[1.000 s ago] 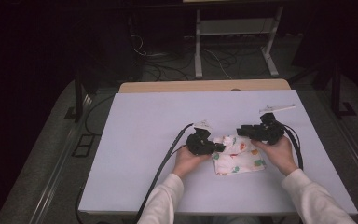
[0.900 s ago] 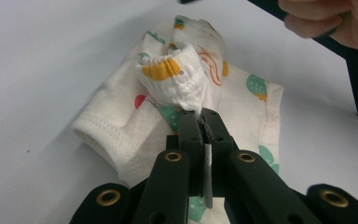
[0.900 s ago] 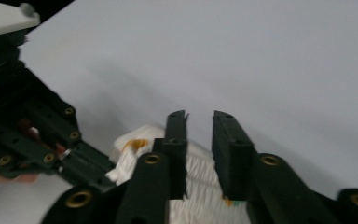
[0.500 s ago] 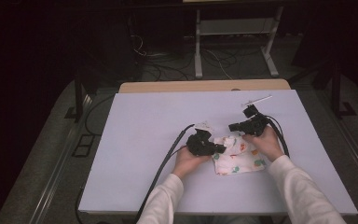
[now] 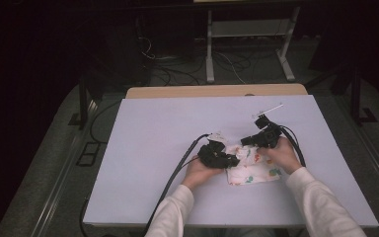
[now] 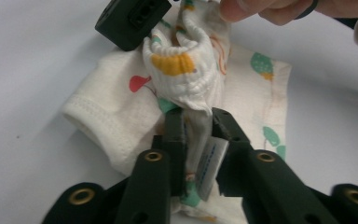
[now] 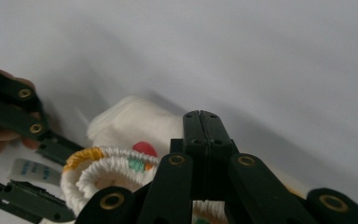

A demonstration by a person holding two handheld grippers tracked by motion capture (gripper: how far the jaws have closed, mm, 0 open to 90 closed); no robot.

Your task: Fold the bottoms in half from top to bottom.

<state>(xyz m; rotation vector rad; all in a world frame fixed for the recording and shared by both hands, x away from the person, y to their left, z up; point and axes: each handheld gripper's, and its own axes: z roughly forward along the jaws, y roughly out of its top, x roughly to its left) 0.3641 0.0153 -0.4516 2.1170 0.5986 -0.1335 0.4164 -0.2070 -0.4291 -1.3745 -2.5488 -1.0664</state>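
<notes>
A small white garment point(image 5: 254, 170) with coloured prints lies on the white table point(image 5: 153, 138). My left gripper point(image 5: 234, 160) is at its left edge. In the left gripper view its jaws point(image 6: 198, 116) have just been opening; they stand a little apart, with the garment point(image 6: 242, 88) and its label point(image 6: 209, 165) loosely between them. My right gripper point(image 5: 246, 140) reaches in from the right. Its jaws point(image 7: 200, 116) are pressed together on the ribbed hem point(image 7: 102, 163), which it holds up in a bunched roll point(image 6: 182, 60) under its tip point(image 6: 135, 28).
A wooden board point(image 5: 217, 91) borders the table's far edge. Beyond it are a metal stand point(image 5: 246, 44) and cables on a dark floor. Black cables trail from both grippers toward the table's front. Both hands sit close together at the garment.
My right gripper has moved left across the garment to its upper left part, close to the left gripper, and tilted down. The left hand has stayed in place.
</notes>
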